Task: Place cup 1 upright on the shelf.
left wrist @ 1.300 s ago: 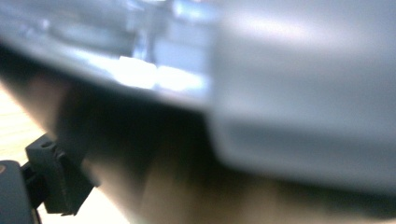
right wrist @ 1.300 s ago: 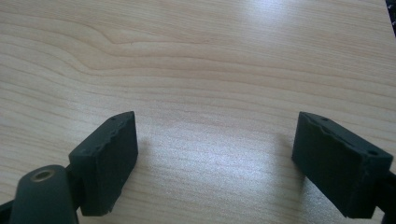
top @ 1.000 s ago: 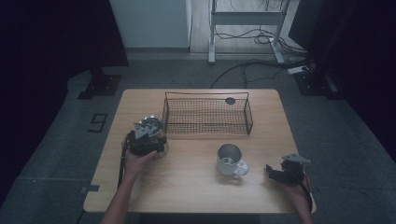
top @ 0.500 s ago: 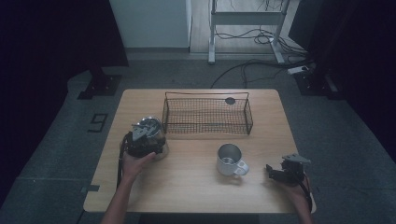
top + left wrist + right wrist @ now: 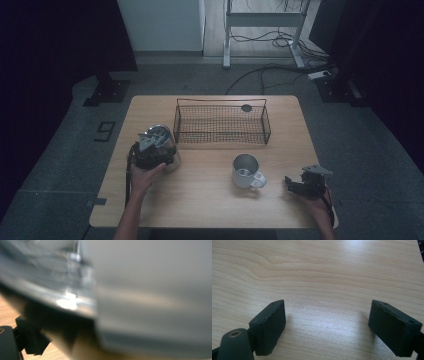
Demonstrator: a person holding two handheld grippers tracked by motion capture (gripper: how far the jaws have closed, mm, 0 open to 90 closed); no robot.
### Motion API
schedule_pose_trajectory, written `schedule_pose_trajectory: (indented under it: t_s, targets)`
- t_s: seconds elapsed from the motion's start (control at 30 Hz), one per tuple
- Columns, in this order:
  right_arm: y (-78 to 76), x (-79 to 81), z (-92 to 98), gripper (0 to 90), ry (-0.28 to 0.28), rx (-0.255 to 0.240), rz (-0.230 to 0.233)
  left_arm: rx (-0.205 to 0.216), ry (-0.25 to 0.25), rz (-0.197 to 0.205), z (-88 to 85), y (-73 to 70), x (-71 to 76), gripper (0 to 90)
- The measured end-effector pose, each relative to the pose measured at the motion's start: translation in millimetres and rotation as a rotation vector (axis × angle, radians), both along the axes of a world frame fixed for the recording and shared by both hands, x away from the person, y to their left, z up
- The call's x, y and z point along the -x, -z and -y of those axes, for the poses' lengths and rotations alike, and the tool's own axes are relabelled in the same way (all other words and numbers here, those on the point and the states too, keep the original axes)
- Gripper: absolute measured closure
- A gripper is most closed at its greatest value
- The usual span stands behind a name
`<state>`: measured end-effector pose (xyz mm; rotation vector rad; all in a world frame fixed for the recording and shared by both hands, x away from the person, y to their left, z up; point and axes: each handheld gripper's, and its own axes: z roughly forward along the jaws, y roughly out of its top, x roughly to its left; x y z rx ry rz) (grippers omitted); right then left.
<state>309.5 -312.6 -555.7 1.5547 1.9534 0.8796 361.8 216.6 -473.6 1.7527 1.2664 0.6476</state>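
Observation:
A shiny metal cup (image 5: 162, 134) stands at the left of the table, just left of the wire basket. My left gripper (image 5: 155, 144) sits right over it and looks shut on its wall. In the left gripper view the cup (image 5: 75, 290) is a blurred silver mass right against the camera, with one black finger (image 5: 27, 341) low at the left. A second metal mug (image 5: 244, 170) with a pale handle stands upright in the middle. To its right, near the front edge, my right gripper (image 5: 290, 181) rests open. Its jaws (image 5: 327, 325) stand wide apart over bare wood.
A black wire basket (image 5: 221, 131) stands at the back centre of the wooden table (image 5: 210, 205). A small black disc (image 5: 246, 107) lies at its far right rim. Cables and a metal stand are on the floor behind the table.

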Motion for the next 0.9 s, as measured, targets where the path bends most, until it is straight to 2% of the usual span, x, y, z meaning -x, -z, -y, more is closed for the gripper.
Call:
schedule_pose_trajectory:
  t_s: [0.13,0.37,0.53,0.77,0.9]
  targets:
    - [0.0,0.0,-0.1,14.1,0.000,0.000,0.000,0.004,-0.010,0.014,2.3,-3.9,3.2,4.0]
    - [0.0,0.0,0.0,14.3,-0.002,0.001,0.001,0.002,-0.026,0.005,3.5,-6.0,3.7,4.0]
    - [0.0,-0.3,-0.2,14.2,-0.002,0.000,0.000,0.021,-0.013,-0.001,3.4,-5.3,0.3,4.0]
    - [0.0,-0.3,-0.1,14.2,-0.002,0.000,0.000,-0.002,0.001,-0.008,7.6,-4.3,-1.4,4.0]
    - [0.1,-0.2,-0.1,14.3,-0.003,0.001,0.001,0.006,0.008,-0.006,8.2,-6.3,0.6,4.0]
